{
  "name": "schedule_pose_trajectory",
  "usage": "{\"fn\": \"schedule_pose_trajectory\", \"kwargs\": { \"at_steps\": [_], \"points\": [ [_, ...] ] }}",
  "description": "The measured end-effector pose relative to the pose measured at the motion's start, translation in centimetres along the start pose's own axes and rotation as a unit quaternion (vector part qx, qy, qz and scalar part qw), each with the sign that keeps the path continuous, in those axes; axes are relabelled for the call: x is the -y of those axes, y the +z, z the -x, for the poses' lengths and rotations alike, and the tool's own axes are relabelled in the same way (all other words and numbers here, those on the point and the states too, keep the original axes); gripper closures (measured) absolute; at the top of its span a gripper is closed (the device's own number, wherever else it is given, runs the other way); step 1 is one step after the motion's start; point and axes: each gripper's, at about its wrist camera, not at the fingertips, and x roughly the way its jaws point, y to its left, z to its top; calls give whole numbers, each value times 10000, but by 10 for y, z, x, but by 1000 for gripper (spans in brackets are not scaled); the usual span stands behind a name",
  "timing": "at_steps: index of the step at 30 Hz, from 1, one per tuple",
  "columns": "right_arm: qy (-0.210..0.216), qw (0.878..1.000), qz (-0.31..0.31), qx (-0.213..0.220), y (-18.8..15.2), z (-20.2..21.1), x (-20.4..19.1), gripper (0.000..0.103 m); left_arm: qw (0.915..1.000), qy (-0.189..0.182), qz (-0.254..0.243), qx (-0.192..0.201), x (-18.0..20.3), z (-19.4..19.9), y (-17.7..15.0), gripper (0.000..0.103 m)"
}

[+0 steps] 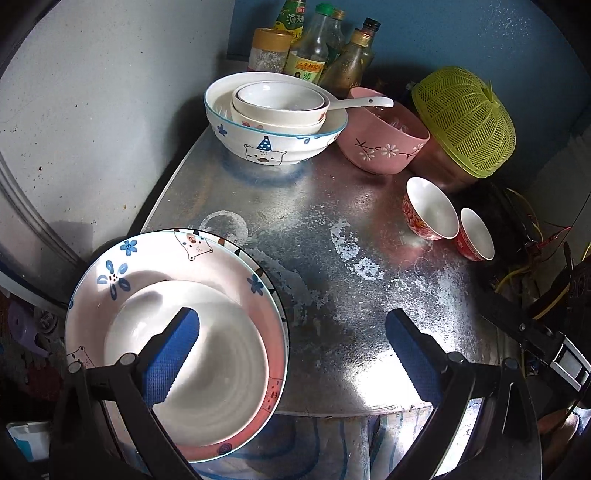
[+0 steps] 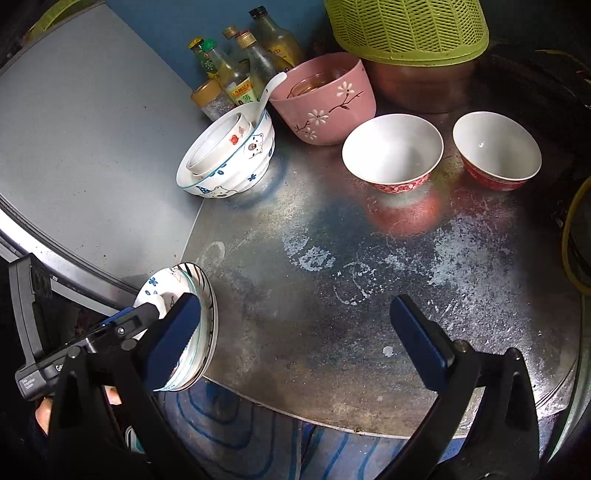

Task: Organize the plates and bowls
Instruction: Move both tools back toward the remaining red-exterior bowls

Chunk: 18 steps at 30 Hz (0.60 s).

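Your pictures are bright in the middle and dark at the corners, where the round lens cuts things off. Straight lines bend near the edges. Light shines off the metal desk (image 1: 332, 229) in a big white patch near the front. The plate (image 1: 177, 295) has a soft shadow from your left gripper (image 1: 291, 332). The bottles (image 1: 314, 44) at the back look a bit dim. Nothing looks smeared.

Chinese characters on green-capped bottle (image 1: 291, 18), other labels unreadable
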Motion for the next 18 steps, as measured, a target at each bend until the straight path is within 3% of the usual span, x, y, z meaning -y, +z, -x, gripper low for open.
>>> {"fn": "schedule_pose_trajectory", "kwargs": {
  "at_steps": [18],
  "points": [
    [-390,9961,-656,444,18,33,68,0,9964,-475,-664,-234,80,-39,29,2]
  ]
}}
